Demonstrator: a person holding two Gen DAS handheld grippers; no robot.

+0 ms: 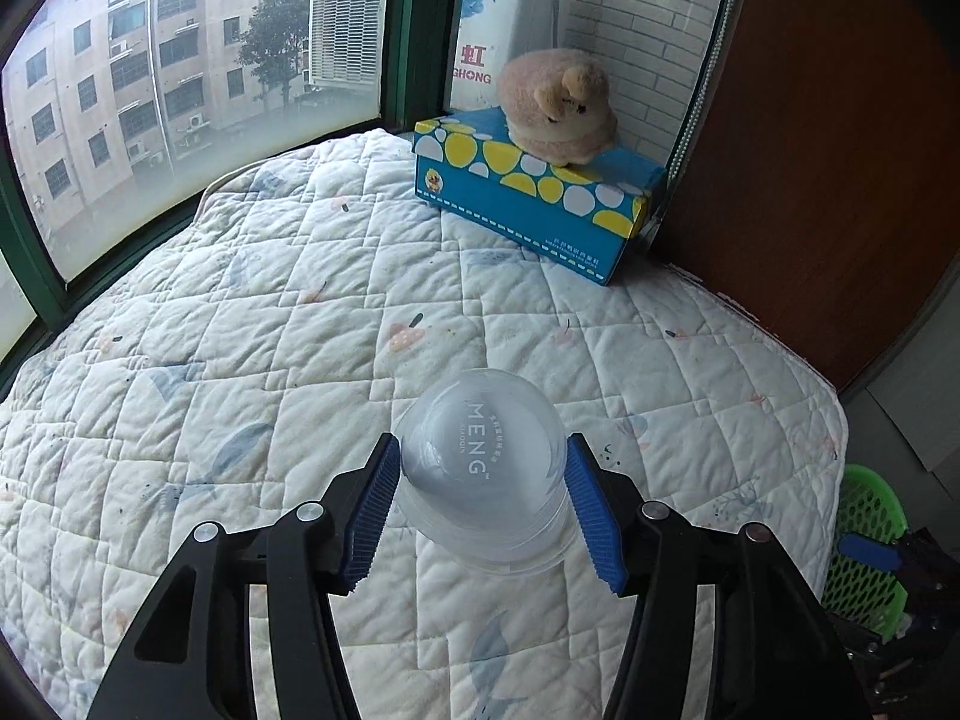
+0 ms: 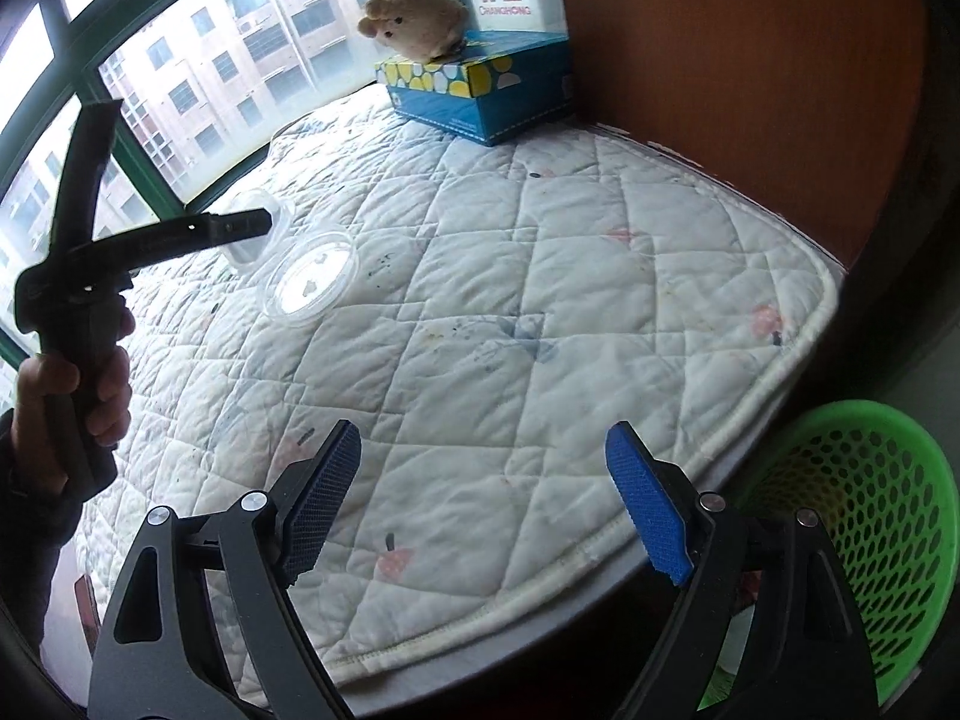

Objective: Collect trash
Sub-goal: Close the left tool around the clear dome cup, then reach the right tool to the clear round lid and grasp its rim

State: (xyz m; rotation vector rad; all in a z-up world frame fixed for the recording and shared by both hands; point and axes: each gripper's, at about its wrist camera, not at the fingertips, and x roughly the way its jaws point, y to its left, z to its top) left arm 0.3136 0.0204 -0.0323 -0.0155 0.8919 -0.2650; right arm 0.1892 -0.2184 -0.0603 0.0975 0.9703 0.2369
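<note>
My left gripper (image 1: pixel 480 468) is shut on a clear plastic cup (image 1: pixel 483 468) printed "MENG", held bottom-forward above the quilted mat (image 1: pixel 270 300). In the right wrist view the same cup (image 2: pixel 264 228) shows at the left gripper's tip, next to a clear round lid (image 2: pixel 312 279) lying on the mat (image 2: pixel 540 300). My right gripper (image 2: pixel 483 480) is open and empty above the mat's near edge. A green mesh basket (image 2: pixel 870 540) stands below the mat at the right; it also shows in the left wrist view (image 1: pixel 864 546).
A blue tissue box (image 1: pixel 528 192) with a plush toy (image 1: pixel 558 102) on it sits in the far corner by the window (image 1: pixel 180 90); it also shows in the right wrist view (image 2: pixel 480 96). A brown wooden panel (image 1: pixel 810 150) bounds the right side.
</note>
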